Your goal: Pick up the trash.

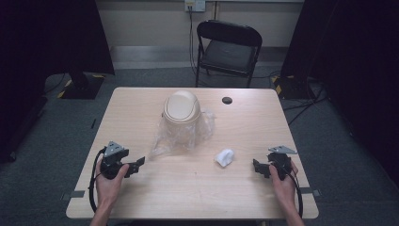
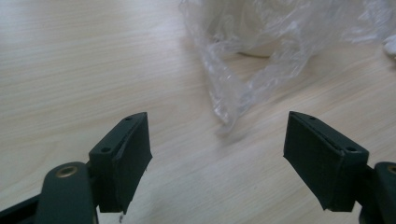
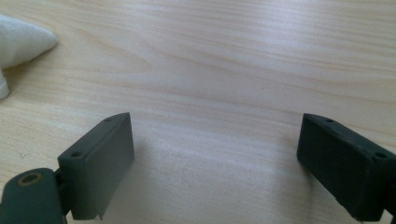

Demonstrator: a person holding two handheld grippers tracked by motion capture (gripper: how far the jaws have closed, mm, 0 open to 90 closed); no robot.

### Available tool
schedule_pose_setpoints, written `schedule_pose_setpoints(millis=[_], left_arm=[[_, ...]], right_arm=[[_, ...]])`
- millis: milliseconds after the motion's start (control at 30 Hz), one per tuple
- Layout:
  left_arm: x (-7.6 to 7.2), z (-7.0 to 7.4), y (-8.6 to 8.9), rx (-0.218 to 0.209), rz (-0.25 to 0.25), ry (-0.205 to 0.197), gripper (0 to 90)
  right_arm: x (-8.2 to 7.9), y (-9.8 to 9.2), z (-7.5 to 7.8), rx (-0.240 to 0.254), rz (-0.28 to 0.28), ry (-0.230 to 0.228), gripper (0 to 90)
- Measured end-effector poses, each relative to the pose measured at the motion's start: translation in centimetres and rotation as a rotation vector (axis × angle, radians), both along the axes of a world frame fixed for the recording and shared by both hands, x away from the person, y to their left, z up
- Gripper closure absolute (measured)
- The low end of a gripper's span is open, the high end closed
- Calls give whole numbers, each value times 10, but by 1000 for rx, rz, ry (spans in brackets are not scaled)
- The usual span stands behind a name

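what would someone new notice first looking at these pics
Most likely the beige bin with a domed lid, standing at the middle of the table inside a loose clear plastic bag that spills toward the left tool. Next, the crumpled white tissue lying to the bin's front right, nearer the right tool. Both tools sit at the near edge, jaws open and holding nothing.

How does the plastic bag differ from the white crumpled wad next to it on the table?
The plastic bag is clear and see-through; the white wad is opaque. The bag spreads wide and wraps around the beige bin; the wad is small, compact and lies apart on the table. The bag lies nearer the left gripper, the wad nearer the right gripper. Both are crumpled.
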State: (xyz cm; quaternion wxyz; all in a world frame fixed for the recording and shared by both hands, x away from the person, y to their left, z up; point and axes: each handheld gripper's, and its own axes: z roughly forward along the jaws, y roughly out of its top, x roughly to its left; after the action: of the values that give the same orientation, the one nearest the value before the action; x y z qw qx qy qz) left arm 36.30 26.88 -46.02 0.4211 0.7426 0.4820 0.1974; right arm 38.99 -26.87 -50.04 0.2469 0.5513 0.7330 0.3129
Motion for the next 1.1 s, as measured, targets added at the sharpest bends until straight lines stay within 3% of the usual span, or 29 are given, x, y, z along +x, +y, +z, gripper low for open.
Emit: schedule_pose_setpoints(millis=[67,300,600,733,833,900,1100], left_arm=[[2,3,-3,-24,-20,-3,231],[8,12,-17,-49,-80,-21,231],[16,34,-33,-29,-161,-57,257],[22,44,-40,-45,-185,-76,257],[28,52,-47,-15,-203,-92,256],[32,57,-51,-40,-218,-91,255],[43,73,-66,-40,-258,-106,236]], right_arm=[[0,0,0,0,0,0,103],[0,0,0,0,0,0,103],[0,0,0,-1,0,0,103],[0,0,0,0,0,0,103],[0,0,0,0,0,0,103],[0,0,0,0,0,0,103],[0,0,0,0,0,0,103]])
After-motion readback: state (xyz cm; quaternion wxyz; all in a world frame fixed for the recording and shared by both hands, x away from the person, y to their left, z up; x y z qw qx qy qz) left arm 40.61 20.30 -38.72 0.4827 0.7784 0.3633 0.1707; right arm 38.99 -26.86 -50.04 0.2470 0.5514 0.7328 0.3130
